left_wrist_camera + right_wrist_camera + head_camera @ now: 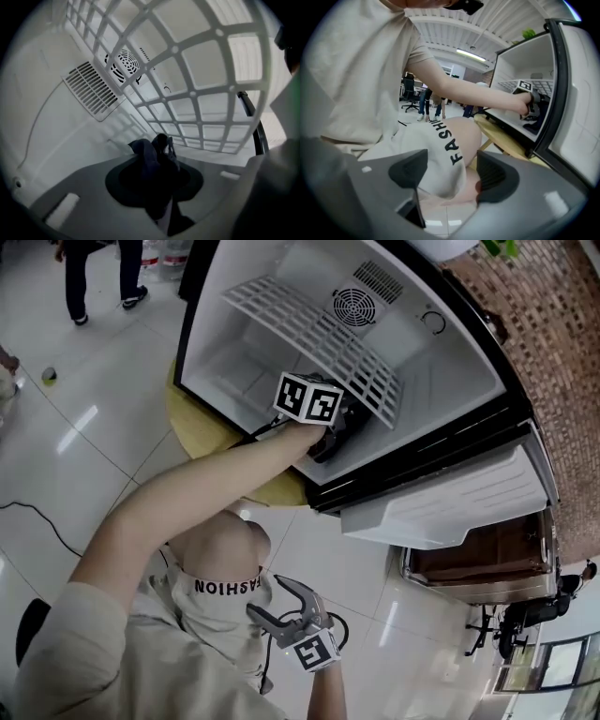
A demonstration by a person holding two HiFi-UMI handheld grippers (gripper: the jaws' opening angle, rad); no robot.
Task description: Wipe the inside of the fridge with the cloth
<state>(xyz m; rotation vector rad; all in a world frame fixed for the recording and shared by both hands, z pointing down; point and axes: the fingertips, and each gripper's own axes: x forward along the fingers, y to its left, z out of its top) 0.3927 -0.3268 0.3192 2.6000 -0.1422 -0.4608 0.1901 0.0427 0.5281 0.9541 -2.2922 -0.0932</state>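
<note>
1. Fridge (281, 263): stands open at the top centre of the head view, on a round wooden surface (192, 423). Its door (450, 507) is swung wide toward the right of the frame.
2. Contents: a white grid shelf (319, 334) crosses the compartment. A round fan (124, 61) and a slatted vent (91, 89) sit on the back wall.
3. Open room: in the left gripper view, the shelf runs overhead at upper right. The white back wall fills the left of the frame.
4. Left gripper (164, 145): it is reached in past the fridge's front edge, below the shelf. Its jaws are drawn close together, pinching a bunched dark cloth (143, 154). The views do not show whether the cloth touches the wall.
5. Right gripper (452, 171): it is held outside the fridge, at the bottom centre of the head view. Its jaws are spread wide with nothing between them, and a bent knee (440, 140) lies beyond them.
</note>
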